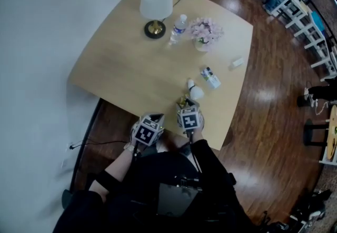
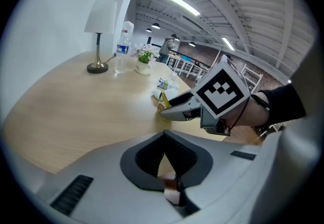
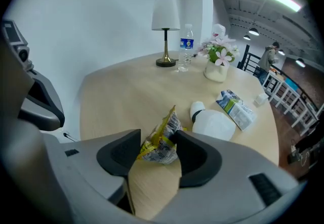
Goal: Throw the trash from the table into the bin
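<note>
The right gripper [image 3: 157,137] is clamped, jaws partway apart, on a crumpled yellow wrapper [image 3: 161,151] near the table [image 3: 121,91] edge. A white bottle [image 3: 213,125] lies just beyond its right jaw. The left gripper [image 2: 163,136] has its jaws together and holds nothing.

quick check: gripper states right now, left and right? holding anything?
Left gripper: closed, nothing between the jaws.
Right gripper: closed on a crumpled yellow wrapper.
</note>
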`<action>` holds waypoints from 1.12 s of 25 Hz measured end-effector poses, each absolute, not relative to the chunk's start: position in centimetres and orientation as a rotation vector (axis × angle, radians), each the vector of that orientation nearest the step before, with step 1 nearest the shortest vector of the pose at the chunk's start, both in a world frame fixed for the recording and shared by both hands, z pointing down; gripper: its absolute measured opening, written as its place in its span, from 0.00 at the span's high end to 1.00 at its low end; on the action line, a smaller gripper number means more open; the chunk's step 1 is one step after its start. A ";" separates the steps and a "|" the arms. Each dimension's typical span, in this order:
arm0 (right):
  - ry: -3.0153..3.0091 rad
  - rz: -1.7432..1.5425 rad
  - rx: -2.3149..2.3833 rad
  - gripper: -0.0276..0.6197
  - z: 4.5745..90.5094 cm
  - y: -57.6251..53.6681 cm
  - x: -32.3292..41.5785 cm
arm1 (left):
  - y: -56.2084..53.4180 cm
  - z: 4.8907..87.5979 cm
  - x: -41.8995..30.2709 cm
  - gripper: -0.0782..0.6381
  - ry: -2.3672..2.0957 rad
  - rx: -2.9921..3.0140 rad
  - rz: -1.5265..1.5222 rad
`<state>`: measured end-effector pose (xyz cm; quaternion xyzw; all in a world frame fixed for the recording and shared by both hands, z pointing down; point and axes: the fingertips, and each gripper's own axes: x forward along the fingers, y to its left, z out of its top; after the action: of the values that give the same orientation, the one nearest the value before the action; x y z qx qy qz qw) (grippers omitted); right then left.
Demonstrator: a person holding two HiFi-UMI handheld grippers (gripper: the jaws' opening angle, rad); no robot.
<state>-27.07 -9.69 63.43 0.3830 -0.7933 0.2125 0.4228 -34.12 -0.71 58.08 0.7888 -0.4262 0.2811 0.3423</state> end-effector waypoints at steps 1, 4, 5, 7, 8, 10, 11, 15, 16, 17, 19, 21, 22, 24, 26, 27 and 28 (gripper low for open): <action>-1.983 0.522 0.967 0.61 63.3 -9.6 -27.0 | -0.5 57.9 -34.1 0.89 -1.105 2.052 0.728; -1.990 0.502 0.985 0.69 62.6 -9.9 -26.9 | -0.4 57.8 -34.2 0.89 -1.098 2.060 0.724; -1.987 0.500 0.987 0.71 62.8 -10.1 -26.8 | -0.5 58.0 -34.2 0.89 -1.095 2.065 0.725; -1.976 0.497 0.989 0.73 63.5 -10.4 -26.5 | -0.9 58.7 -34.0 0.89 -1.090 2.075 0.723; -1.972 0.498 0.989 0.74 63.9 -10.5 -26.4 | -1.1 58.9 -33.8 0.89 -1.088 2.080 0.718; -1.973 0.495 0.993 0.76 64.1 -10.5 -26.2 | -1.3 58.9 -33.6 0.89 -1.089 2.090 0.712; -1.976 0.489 0.997 0.77 64.0 -10.6 -26.2 | -1.4 58.9 -33.6 0.89 -1.093 2.091 0.715; -2.010 0.506 1.000 0.82 62.5 -10.5 -26.2 | -1.6 58.5 -33.6 0.89 -1.103 2.095 0.723; -2.031 0.516 0.997 0.83 61.8 -10.3 -26.4 | -1.7 58.3 -33.6 0.89 -1.105 2.097 0.722; -2.058 0.525 0.995 0.84 60.8 -10.0 -26.6 | -1.7 58.1 -33.6 0.89 -1.107 2.100 0.722; -2.117 0.540 0.990 0.84 58.5 -9.3 -27.1 | -1.6 57.5 -33.6 0.89 -1.109 2.112 0.720; -2.160 0.544 0.982 0.85 56.3 -8.4 -27.1 | -1.6 56.9 -33.4 0.89 -1.105 2.135 0.719; -2.176 0.544 0.978 0.85 55.5 -7.9 -26.9 | -1.6 56.6 -33.2 0.89 -1.101 2.148 0.720; -2.203 0.567 0.971 0.85 54.5 -6.6 -26.5 | -1.6 56.3 -32.8 0.89 -1.091 2.171 0.727; -2.219 0.605 0.959 0.85 54.4 -4.8 -26.1 | -1.4 56.3 -32.3 0.89 -1.081 2.183 0.736; -2.216 0.624 0.957 0.85 54.7 -4.0 -25.8 | -1.2 56.4 -32.0 0.89 -1.074 2.186 0.739; -2.209 0.640 0.959 0.85 55.1 -3.3 -25.4 | -1.1 56.6 -31.6 0.89 -1.065 2.189 0.741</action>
<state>-25.41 -3.31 55.07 0.3647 -0.8402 0.2434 0.3191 -31.59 -1.07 56.58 0.8223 -0.4000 0.2782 0.2941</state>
